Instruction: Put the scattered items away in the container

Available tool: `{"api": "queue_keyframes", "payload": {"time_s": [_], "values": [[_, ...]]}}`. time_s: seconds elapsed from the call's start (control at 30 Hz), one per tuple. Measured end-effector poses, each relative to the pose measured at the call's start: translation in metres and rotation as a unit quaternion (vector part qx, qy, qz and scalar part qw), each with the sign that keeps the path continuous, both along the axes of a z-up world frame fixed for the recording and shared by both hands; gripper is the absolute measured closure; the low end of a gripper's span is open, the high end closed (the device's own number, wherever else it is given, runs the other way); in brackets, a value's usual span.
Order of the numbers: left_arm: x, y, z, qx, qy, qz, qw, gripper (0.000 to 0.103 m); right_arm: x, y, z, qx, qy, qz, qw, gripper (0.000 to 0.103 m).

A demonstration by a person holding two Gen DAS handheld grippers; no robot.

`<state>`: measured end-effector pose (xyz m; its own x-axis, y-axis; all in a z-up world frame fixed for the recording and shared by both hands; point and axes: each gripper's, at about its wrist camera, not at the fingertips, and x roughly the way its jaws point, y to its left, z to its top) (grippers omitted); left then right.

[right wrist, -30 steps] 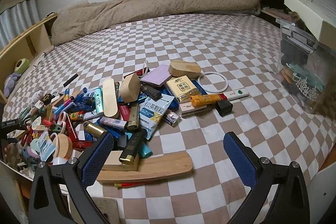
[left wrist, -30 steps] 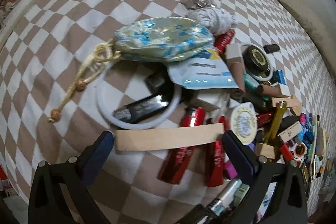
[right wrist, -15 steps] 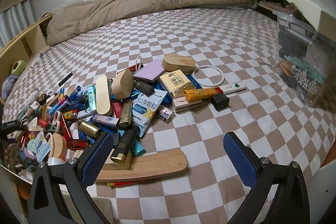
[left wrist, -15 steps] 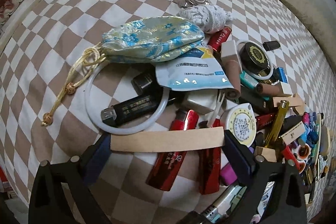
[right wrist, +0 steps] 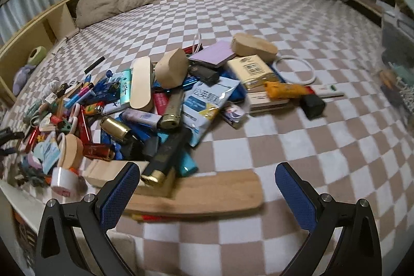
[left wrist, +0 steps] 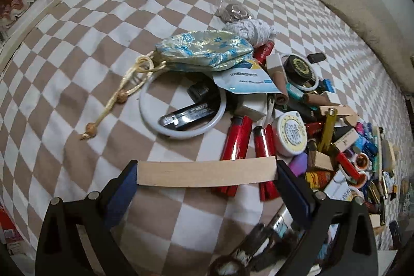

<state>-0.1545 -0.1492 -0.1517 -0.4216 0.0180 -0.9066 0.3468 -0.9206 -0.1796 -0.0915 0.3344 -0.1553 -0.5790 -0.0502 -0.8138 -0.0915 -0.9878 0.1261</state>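
Presently noted, left gripper (left wrist: 206,170): clamped end to end on a flat wooden stick (left wrist: 205,170), one blue pad at each end, stick held level above the checkered bedspread (left wrist: 85,25). Beyond the stick: two red lighters (left wrist: 236,139) side by side, partly hidden behind the stick's far edge. Further off: white ring (left wrist: 181,132) lying flat, black lighter (left wrist: 187,115) resting inside it. Blue-and-gold brocade pouch (left wrist: 205,52) at the ring's far edge, its cord trailing left across the cloth. White sachet (left wrist: 245,80) tucked under the pouch. Round white tin (left wrist: 291,133) just right of the red lighters, at the margin of a dense heap of small items.

Right gripper (right wrist: 207,194): wide open, nothing between the pads, held low over the near edge of the bed. Wooden paddle (right wrist: 207,194) lying flat on the bedspread (right wrist: 297,141) between and just beyond the pads; contact with the left pad cannot be determined. Black-and-gold lighter (right wrist: 167,155) resting on a wooden block at the paddle's left end. Main pile (right wrist: 155,95) spread across centre and left: blue-and-white sachet (right wrist: 209,101), yellow box (right wrist: 252,67), purple pad (right wrist: 213,53). Second white ring (right wrist: 295,70) beside the yellow box.

Container (right wrist: 398,74): clear plastic, far right edge of the right wrist view, blurred, some contents visible inside, well apart from the pile.
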Motion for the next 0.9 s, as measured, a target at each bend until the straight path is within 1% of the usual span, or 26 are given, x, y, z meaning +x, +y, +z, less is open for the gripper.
{"api": "queue_keyframes", "payload": {"time_s": [0.03, 0.13, 0.27, 0.3, 0.37, 0.4, 0.47, 0.53, 0.57, 0.63, 0.73, 0.87, 0.9], "values": [[0.002, -0.001, 0.002, 0.002, 0.004, 0.000, 1.0000, 0.003, -0.003, -0.001, 0.000, -0.001, -0.003, -0.002, 1.000, 0.001], [0.004, 0.000, 0.009, 0.009, 0.019, -0.001, 0.9998, 0.003, -0.008, -0.007, 0.000, -0.008, -0.004, 0.009, 1.000, 0.023], [0.011, 0.001, 0.019, 0.024, 0.035, -0.010, 0.9991, 0.003, -0.015, -0.016, -0.010, -0.032, -0.022, 0.043, 0.998, 0.024], [0.014, 0.003, 0.021, 0.026, 0.037, -0.015, 0.9989, 0.003, -0.016, -0.019, -0.014, -0.040, -0.028, 0.052, 0.997, 0.028], [0.017, 0.003, 0.024, 0.024, 0.042, -0.018, 0.9987, 0.003, -0.020, -0.019, -0.024, -0.056, -0.043, 0.055, 0.996, 0.041], [0.018, 0.003, 0.026, 0.023, 0.044, -0.019, 0.9986, 0.003, -0.021, -0.018, -0.027, -0.063, -0.041, 0.054, 0.996, 0.044], [0.020, 0.002, 0.028, 0.022, 0.048, -0.020, 0.9984, 0.003, -0.022, -0.014, -0.029, -0.089, -0.039, 0.052, 0.994, 0.060], [0.021, 0.002, 0.029, 0.023, 0.051, -0.023, 0.9982, 0.003, -0.021, -0.012, -0.026, -0.090, -0.036, 0.058, 0.994, 0.075], [0.021, 0.002, 0.029, 0.024, 0.051, -0.024, 0.9981, 0.003, -0.020, -0.009, -0.024, -0.087, -0.037, 0.057, 0.994, 0.078], [0.023, 0.003, 0.029, 0.024, 0.053, -0.030, 0.9979, 0.003, -0.018, 0.000, -0.022, -0.084, -0.039, 0.051, 0.994, 0.080], [0.027, 0.004, 0.029, 0.018, 0.055, -0.032, 0.9978, 0.003, -0.014, 0.012, -0.020, -0.081, -0.049, 0.045, 0.995, 0.080], [0.032, 0.005, 0.030, 0.015, 0.057, -0.032, 0.9977, 0.003, -0.001, 0.032, -0.010, -0.042, -0.058, 0.053, 0.996, 0.082], [0.034, 0.005, 0.030, 0.015, 0.058, -0.031, 0.9977, 0.003, 0.003, 0.039, -0.008, -0.039, -0.061, 0.052, 0.996, 0.082]]}}
